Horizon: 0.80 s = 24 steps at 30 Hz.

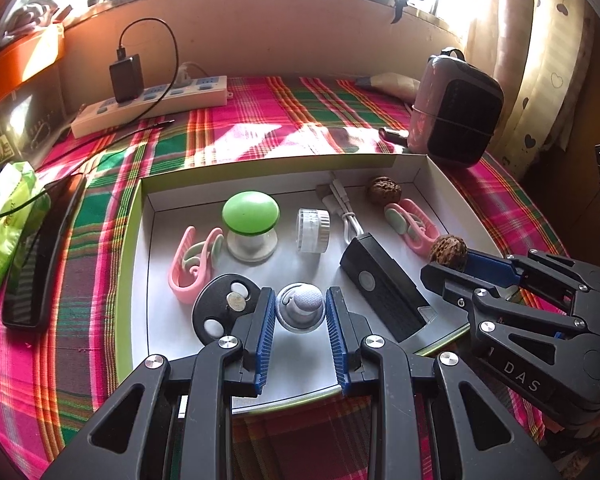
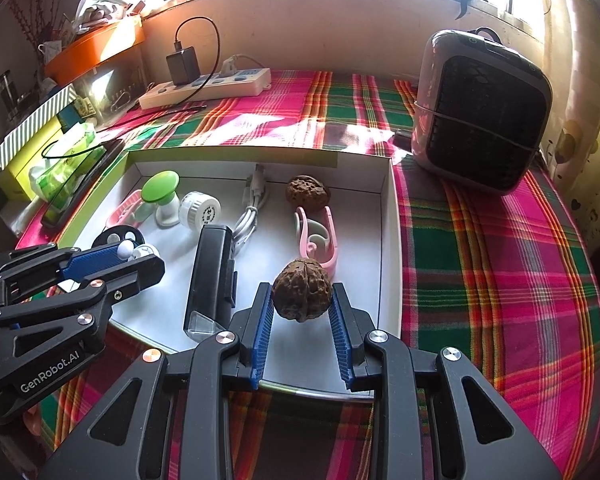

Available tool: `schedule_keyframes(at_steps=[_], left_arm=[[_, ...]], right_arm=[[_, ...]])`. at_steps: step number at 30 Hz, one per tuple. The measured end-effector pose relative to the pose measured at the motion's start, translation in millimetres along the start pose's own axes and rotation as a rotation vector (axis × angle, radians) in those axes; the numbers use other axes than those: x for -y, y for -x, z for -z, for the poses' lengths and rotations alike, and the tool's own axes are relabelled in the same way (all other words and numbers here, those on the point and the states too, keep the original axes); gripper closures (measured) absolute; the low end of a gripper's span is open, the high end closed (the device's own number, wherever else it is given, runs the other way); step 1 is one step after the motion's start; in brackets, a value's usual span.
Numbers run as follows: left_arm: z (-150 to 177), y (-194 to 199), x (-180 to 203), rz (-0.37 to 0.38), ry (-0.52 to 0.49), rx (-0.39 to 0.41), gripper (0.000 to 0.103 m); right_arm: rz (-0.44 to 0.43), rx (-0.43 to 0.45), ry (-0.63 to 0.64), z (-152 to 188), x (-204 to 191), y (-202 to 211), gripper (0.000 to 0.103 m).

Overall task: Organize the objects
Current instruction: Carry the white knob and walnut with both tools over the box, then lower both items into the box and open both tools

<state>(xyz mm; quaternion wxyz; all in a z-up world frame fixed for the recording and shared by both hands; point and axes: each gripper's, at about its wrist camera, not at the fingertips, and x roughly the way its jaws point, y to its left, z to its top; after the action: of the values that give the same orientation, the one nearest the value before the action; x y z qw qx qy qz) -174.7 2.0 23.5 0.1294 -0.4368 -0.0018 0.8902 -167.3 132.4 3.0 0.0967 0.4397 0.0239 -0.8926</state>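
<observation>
Left gripper (image 1: 300,308): clamped on a small grey-white knob (image 1: 305,305), low over the tray (image 1: 420,176).
Right gripper (image 2: 302,300): pinching a walnut (image 2: 302,290) between blue pads.

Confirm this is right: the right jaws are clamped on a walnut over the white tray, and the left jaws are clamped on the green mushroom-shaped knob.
Wrong on one count. In the left wrist view the left gripper holds a small grey-and-white round piece, not the green knob, which stands untouched further back in the tray. The right gripper does hold a walnut.
</observation>
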Motion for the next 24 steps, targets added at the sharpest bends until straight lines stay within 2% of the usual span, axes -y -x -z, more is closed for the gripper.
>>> schedule_keyframes(at_steps=[24], left_arm=[[2.6,-4.1,-0.3,-0.026,0.001,-0.022,0.077]], right_arm=[[-0.006,-0.004,-0.019,-0.1,-0.8,-2.0,0.073]])
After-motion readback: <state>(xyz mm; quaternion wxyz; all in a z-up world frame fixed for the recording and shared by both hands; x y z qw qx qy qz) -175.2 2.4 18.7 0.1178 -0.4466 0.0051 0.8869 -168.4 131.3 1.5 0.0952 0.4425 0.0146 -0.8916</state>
